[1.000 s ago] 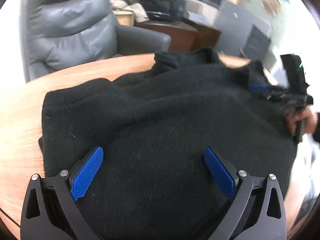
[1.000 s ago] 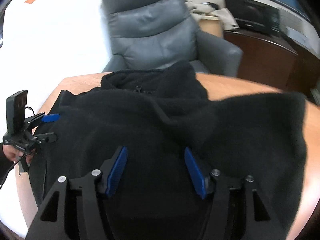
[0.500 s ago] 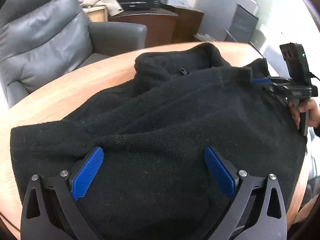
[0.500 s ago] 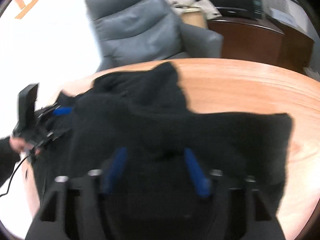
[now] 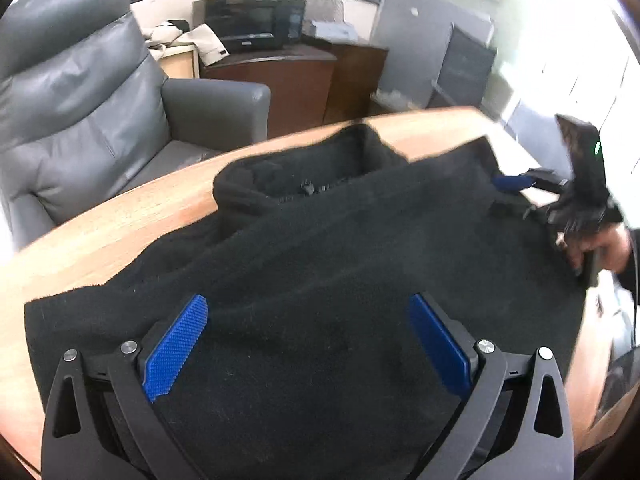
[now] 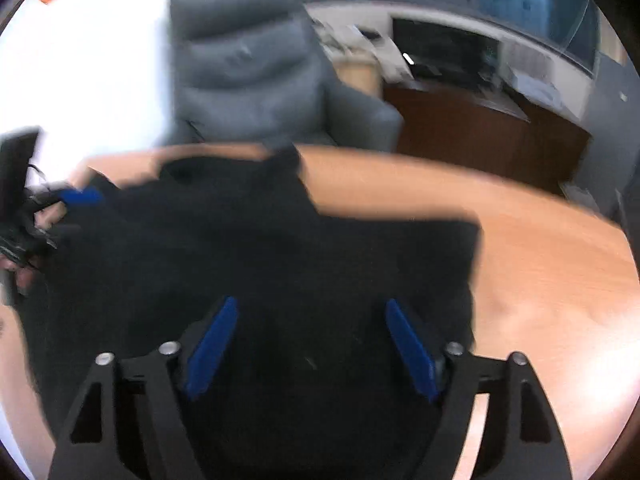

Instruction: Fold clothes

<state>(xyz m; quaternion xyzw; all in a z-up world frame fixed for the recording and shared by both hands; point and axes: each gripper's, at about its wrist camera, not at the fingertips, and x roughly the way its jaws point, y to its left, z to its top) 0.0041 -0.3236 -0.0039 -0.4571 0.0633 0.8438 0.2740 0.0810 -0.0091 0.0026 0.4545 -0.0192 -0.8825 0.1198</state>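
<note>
A black fleece jacket [image 5: 328, 264] lies spread on a round wooden table [image 5: 120, 220], its collar and zipper pull [image 5: 308, 190] at the far side. My left gripper [image 5: 308, 300] hovers over the near part of the fleece, blue pads wide apart and gripping nothing. It also shows at the left of the blurred right wrist view as the left gripper [image 6: 76, 200]. My right gripper [image 6: 310, 302] is over the jacket [image 6: 280, 248] too; its jaws are opening and only flat fleece lies under them. A hand [image 5: 600, 246] holds that right gripper [image 5: 506, 196] at the fleece's right edge.
A grey leather armchair [image 5: 80, 128] stands just beyond the table's far edge. Behind it are a dark wooden cabinet [image 5: 280, 88] with a microwave [image 5: 256, 28] and a grey cabinet [image 5: 416, 52]. Bare tabletop [image 6: 540, 272] shows to the right of the jacket.
The fleece flap at the right of the right wrist view has come down and now lies flat. Both views have swung across the jacket, and the right hand has shifted along its edge.
</note>
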